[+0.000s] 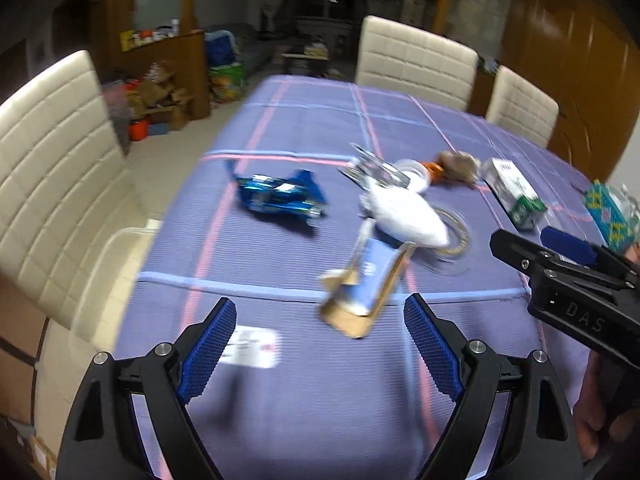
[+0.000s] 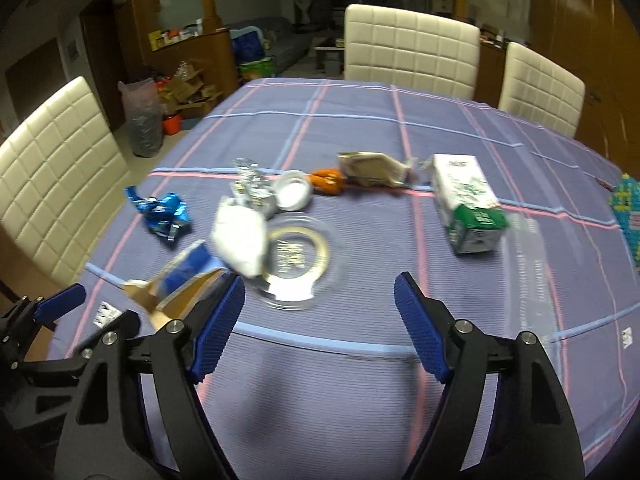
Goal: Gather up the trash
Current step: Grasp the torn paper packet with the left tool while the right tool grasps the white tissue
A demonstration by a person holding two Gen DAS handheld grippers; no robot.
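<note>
- Dim dining room, cream padded chairs (image 2: 412, 46) around a table (image 2: 360, 128) with a purple plaid cloth, clutter and boxes off in the back corner.
- Trash is scattered mid-table: a torn cardboard box (image 1: 362, 292) nearest me, a white crumpled wad (image 1: 404, 214) partly over a clear glass dish (image 2: 300, 260), a blue foil wrapper (image 1: 280, 196) off to the left, a green-and-white carton (image 2: 466, 204) lying on its side to the right.
- My guess on handling: the cardboard box is light and half crushed, so it'll flex; I'd pinch across a flat wall, not the ragged flap. The wrapper looks slippery and crinkly, so grab a bunched fold. The wad is soft, squeeze anywhere. The dish is breakable and probably not trash, so I'd keep off it.
- Left gripper (image 1: 320, 336) is spread wide with nothing in it, hanging above the cloth just short of the cardboard box.
- Right gripper (image 2: 320, 320) is equally wide and empty, the glass dish just ahead of its tips.
</note>
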